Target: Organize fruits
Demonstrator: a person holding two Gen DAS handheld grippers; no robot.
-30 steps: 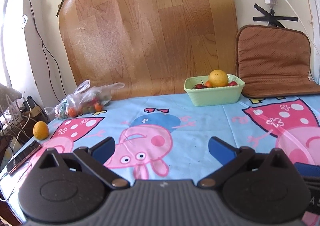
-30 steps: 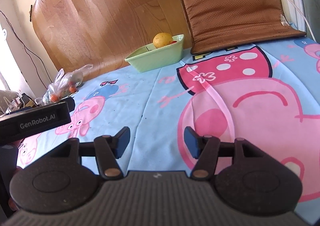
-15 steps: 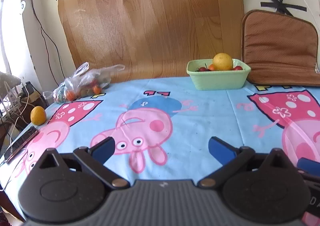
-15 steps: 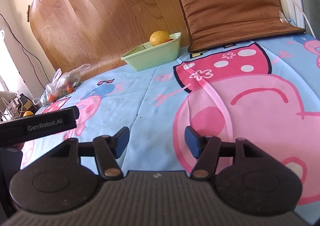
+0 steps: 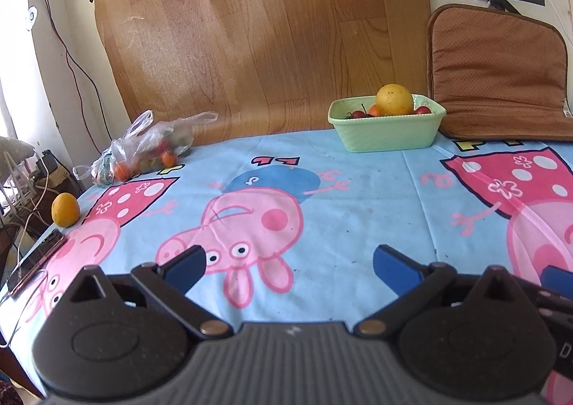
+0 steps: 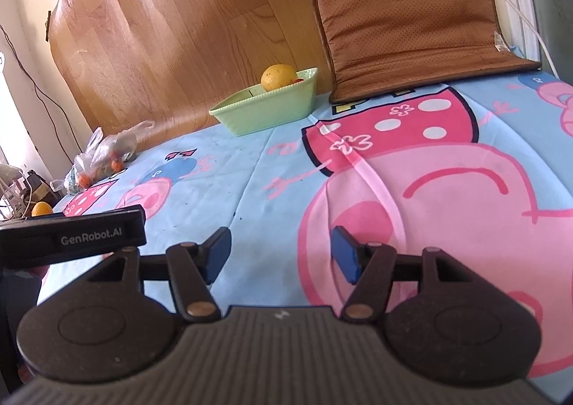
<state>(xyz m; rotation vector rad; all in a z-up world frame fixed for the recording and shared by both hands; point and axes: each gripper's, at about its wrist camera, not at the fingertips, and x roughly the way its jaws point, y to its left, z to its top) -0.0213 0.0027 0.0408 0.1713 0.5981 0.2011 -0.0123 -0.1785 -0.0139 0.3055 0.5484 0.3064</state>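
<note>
At the left edge of the left wrist view an orange (image 5: 65, 209) sat on the worktop (image 5: 358, 197); a bag (image 5: 143, 150) lay upper left, a bowl (image 5: 386, 125) of fruit upper right. The left gripper (image 5: 288, 263) and right gripper (image 6: 281, 254) hung with jaws apart, holding nothing.

The tablecloth (image 5: 358, 197) was matt printed cloth, faintly creased. Behind it a glossy wood-grain vinyl sheet (image 5: 265, 29) caught the light. The green basket (image 5: 386, 133) looked like smooth plastic, its wall ribbed; the bag (image 5: 143, 150) was thin, crinkled clear plastic. The brown cushion (image 6: 412, 25) showed perforated, leathery fabric. The orange (image 5: 394, 99) had dimpled, matt peel.
</note>
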